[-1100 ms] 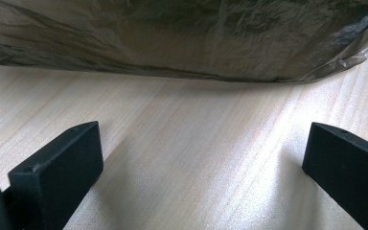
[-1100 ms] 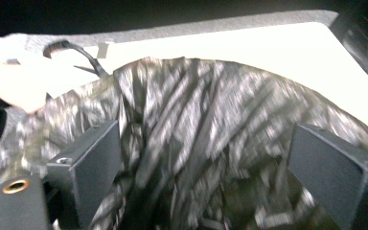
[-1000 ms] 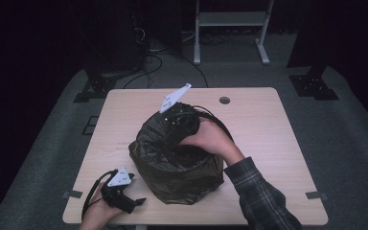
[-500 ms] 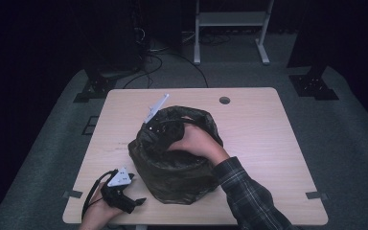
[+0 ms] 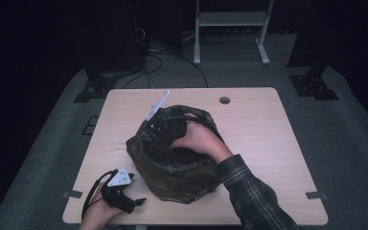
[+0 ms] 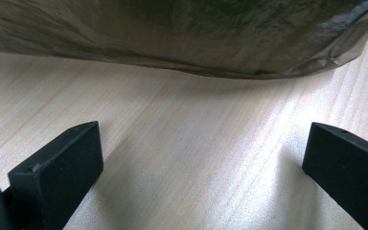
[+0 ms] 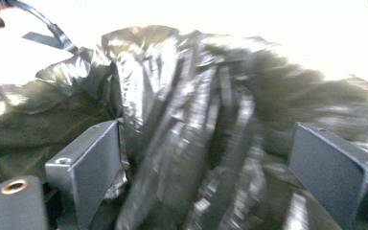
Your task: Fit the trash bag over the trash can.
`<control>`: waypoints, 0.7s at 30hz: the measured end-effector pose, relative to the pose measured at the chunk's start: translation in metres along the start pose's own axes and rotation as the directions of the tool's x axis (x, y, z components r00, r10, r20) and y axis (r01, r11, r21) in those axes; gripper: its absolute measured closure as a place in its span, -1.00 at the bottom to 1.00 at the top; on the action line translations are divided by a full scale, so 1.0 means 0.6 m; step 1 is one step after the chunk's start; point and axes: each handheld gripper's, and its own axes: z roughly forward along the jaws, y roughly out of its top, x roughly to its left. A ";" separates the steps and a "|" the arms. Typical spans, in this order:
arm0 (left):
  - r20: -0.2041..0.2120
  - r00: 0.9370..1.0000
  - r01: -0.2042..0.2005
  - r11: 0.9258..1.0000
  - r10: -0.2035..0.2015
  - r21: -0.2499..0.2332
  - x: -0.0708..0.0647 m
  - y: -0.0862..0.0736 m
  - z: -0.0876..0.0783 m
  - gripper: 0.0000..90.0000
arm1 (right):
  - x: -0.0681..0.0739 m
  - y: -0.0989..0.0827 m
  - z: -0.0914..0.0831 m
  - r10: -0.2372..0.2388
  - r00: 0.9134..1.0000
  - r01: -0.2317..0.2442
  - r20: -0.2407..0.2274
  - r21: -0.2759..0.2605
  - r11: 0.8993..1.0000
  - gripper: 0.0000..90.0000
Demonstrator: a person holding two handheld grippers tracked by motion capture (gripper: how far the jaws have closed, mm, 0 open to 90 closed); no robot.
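Observation:
A dark, crumpled plastic bag [image 5: 177, 167] stands with its mouth up in the middle of the wooden table [image 5: 268, 143]. The person's right hand [image 5: 199, 140] reaches into its mouth. My right gripper [image 5: 159, 125] is at the bag's far left rim, with its grey plate [image 5: 157, 106] sticking up above the rim. In the right gripper view its jaws stand wide apart around a fold of the bag [image 7: 172, 96]; the gripper [image 7: 206, 158] is open. My left gripper [image 5: 136, 189] rests open on the table [image 6: 172, 120] just short of the bag's base [image 6: 196, 33].
A round cable hole [image 5: 224, 100] is near the table's far edge. Grey tape marks lie at the near corners [image 5: 72, 194] [image 5: 316, 195]. Beyond the table are a white frame [image 5: 230, 28], floor cables [image 5: 163, 52] and black stand feet [image 5: 96, 88] [image 5: 314, 86].
My right gripper and hand have moved left along the bag's far rim and a little lower into its mouth. The left gripper has stayed put.

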 end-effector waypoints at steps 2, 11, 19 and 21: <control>0.000 1.000 0.000 1.000 0.000 0.000 0.000 0.000 0.000 -1.00 | -0.008 -0.003 -0.021 0.011 1.000 -0.011 0.022 -0.025 1.000 -0.77; 0.000 1.000 0.000 1.000 0.000 -0.001 0.000 0.000 0.000 -1.00 | -0.051 -0.023 -0.021 0.084 0.993 -0.084 0.088 0.005 0.996 -0.77; 0.000 1.000 0.000 1.000 0.000 -0.001 0.000 0.000 0.000 -1.00 | -0.047 -0.019 0.025 0.116 0.990 -0.124 0.075 0.103 0.987 -0.77; 0.000 1.000 0.000 1.000 0.000 -0.001 0.000 0.000 0.000 -1.00 | -0.045 -0.019 0.035 0.113 0.991 -0.121 0.069 0.120 0.985 -0.77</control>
